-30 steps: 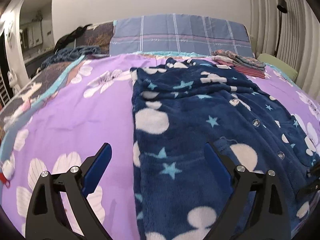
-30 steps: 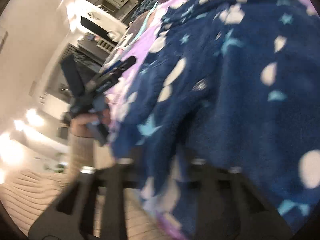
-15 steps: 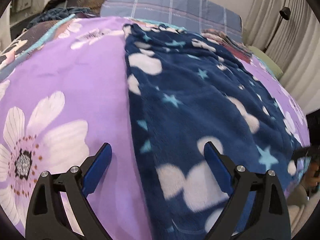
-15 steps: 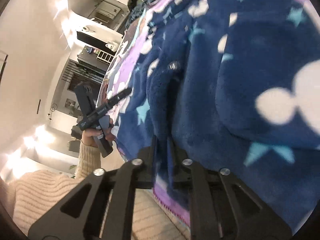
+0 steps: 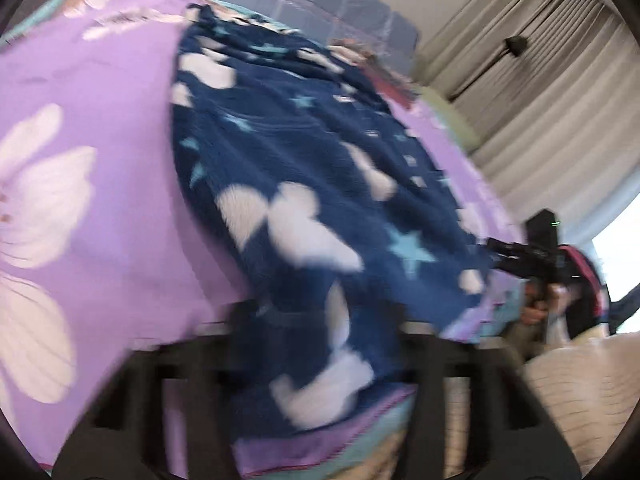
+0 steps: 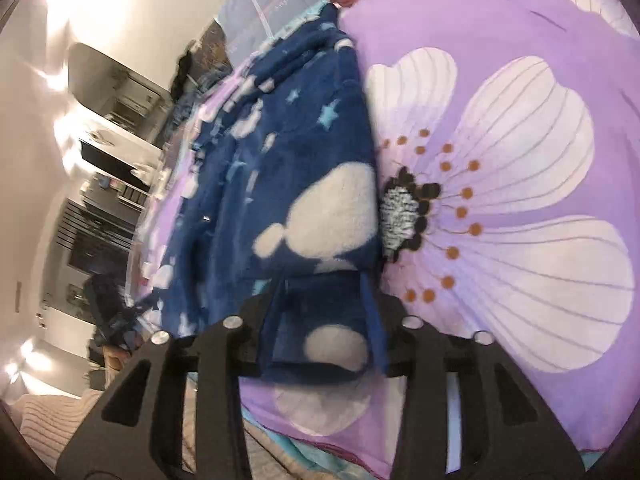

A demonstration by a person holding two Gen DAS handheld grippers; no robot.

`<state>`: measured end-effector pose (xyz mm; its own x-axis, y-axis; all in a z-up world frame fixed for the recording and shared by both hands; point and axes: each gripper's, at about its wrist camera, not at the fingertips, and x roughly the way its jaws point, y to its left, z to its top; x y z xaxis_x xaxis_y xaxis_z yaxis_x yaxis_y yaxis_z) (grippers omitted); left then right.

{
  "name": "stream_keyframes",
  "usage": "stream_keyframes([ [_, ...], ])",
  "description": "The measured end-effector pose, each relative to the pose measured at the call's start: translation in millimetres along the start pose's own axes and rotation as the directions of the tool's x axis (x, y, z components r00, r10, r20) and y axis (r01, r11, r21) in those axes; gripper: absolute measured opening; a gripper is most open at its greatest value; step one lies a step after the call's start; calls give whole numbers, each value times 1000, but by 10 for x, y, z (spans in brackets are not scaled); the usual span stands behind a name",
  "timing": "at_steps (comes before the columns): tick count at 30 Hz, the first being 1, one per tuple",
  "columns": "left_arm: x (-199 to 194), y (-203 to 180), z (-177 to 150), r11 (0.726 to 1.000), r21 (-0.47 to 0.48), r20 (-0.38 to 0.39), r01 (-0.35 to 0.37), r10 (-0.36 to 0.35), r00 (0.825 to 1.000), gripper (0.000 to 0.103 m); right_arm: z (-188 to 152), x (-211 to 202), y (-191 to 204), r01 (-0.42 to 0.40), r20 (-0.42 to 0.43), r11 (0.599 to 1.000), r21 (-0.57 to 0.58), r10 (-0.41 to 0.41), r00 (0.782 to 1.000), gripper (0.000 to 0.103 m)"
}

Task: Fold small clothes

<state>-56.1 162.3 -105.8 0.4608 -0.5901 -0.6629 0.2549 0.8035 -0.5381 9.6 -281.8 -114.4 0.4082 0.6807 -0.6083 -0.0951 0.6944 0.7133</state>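
Observation:
A dark blue fleece garment [image 5: 304, 168] with white shapes and light blue stars lies spread on the purple flowered bedspread [image 5: 88, 128]. My left gripper [image 5: 320, 320] is at the garment's near hem with its jaws apart either side of the cloth; the view is blurred. My right gripper [image 6: 320, 320] stands open over the garment's near right corner [image 6: 324, 216], its jaws wide either side of the hem. The right gripper also shows in the left wrist view [image 5: 532, 256] at the bed's right edge.
A stack of folded clothes [image 5: 384, 76] lies at the far side near a plaid pillow [image 5: 280, 4]. Curtains [image 5: 540, 80] hang to the right. The bed's near edge [image 6: 320, 432] runs just under the grippers. Shelves and a dark cabinet [image 6: 108, 184] stand to the left.
My left gripper moved down to the garment's near hem. My right gripper, shut on the cloth half a second ago, has opened and now straddles the right corner.

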Motion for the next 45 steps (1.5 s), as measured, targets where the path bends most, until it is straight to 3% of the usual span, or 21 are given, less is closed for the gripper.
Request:
stream_keyframes([
  [3, -65, -32, 27, 1000, 0, 35, -20, 20, 999, 18, 38, 54, 65, 7, -8, 1000, -28, -7, 1000, 48],
  [7, -197, 20, 13, 997, -15, 53, -76, 77, 996, 18, -39, -88, -9, 24, -1, 999, -24, -24, 1000, 49],
  [9, -190, 57, -12, 995, -21, 43, -93, 94, 995, 20, -53, -110, -76, 71, 4, 997, -18, -71, 997, 52],
  [10, -153, 68, -39, 994, -29, 31, -101, 102, 994, 25, -63, -80, -90, 92, 4, 995, -25, -92, 996, 52],
  [12, -90, 97, -73, 991, -44, 0, -125, 125, 992, 54, -103, -120, -112, 90, 0, 995, -34, -91, 996, 52],
  [15, -66, 23, -116, 994, -13, -1, -112, 112, 994, 71, -145, -126, -92, 85, -17, 995, -57, -86, 996, 57],
  [21, 39, 38, -78, 997, -27, -14, -76, 76, 997, 86, -186, -19, -79, -3, -47, 996, -91, -1, 999, 66],
  [23, 126, -17, -29, 997, -4, -15, -73, 73, 997, 88, -145, 154, -49, -70, -61, 993, -93, 64, 996, 66],
  [25, 195, -80, -1, 996, 33, -12, -82, 82, 997, 88, -60, 267, 54, -73, -61, 988, -137, 65, 996, 66],
  [26, 210, -98, 4, 996, 41, -6, -84, 84, 996, 84, -60, 267, 54, -73, -61, 988, -137, 65, 996, 66],
  [28, 194, -112, 12, 994, 47, 6, -97, 96, 995, 40, -17, 286, 64, -73, -61, 990, -122, 66, 996, 43],
  [29, 185, -80, 22, 997, 19, -2, -78, 78, 997, 14, -9, 284, 48, -69, -65, 992, -108, 62, 996, 23],
  [31, 97, -65, 29, 998, -17, 37, -55, 56, 998, 13, -7, 264, -19, -91, -64, 995, -45, 88, 994, 16],
  [34, -109, -253, 112, 996, 50, 117, -73, 67, 991, 12, -7, 90, 10, -162, -11, 987, -19, 161, 987, 14],
  [37, -415, -519, 254, 989, 129, 217, -71, 42, 975, 12, 24, -187, 201, -219, 60, 972, -82, 224, 973, 13],
  [40, -741, -810, 342, 973, 209, 305, -98, 30, 952, 12, 48, -515, 438, -224, 146, 962, -158, 247, 958, 12],
  [42, -942, -972, 338, 961, 253, 354, -111, 15, 935, 12, 21, -746, 561, -239, 199, 949, -204, 280, 939, 12],
  [45, -1308, -1240, 267, 939, 317, 435, -130, -22, 900, 12, -132, -1235, 761, -284, 286, 914, -291, 367, 885, 12],
])
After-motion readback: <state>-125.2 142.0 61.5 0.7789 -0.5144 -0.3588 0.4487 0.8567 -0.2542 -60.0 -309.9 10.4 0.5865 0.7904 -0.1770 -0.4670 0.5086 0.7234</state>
